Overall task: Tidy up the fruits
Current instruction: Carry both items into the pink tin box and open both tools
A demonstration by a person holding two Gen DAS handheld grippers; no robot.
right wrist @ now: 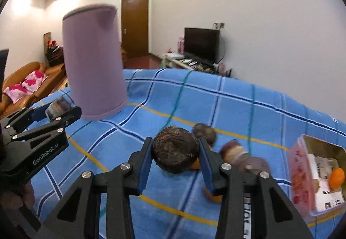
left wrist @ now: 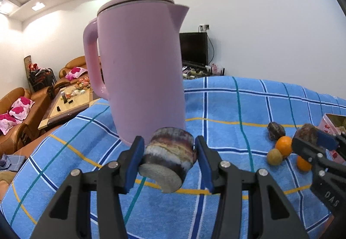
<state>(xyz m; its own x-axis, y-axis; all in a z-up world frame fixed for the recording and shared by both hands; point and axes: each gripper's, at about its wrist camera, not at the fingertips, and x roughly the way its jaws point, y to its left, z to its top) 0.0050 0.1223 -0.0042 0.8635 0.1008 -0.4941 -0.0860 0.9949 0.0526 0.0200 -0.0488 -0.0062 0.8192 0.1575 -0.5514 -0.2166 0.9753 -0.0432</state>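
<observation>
My right gripper (right wrist: 175, 152) is shut on a dark brown, rough round fruit (right wrist: 175, 146), held just above the blue checked cloth (right wrist: 227, 109). In the left wrist view the same gripper (left wrist: 311, 137) shows at the right with that fruit (left wrist: 307, 132). My left gripper (left wrist: 169, 153) is shut on a glazed brown and purple ceramic cup (left wrist: 170, 148), tilted with its base towards the camera. Loose fruit lies on the cloth: a dark one (left wrist: 275, 132), an orange (left wrist: 284, 145), a yellowish one (left wrist: 274, 156) and another orange (left wrist: 303, 163).
A tall pink kettle (left wrist: 140, 70) stands on the cloth just behind the cup. A pink open box (right wrist: 302, 176) sits at the right edge with an orange (right wrist: 336, 177) inside. Beyond the table are sofas, a coffee table and a television.
</observation>
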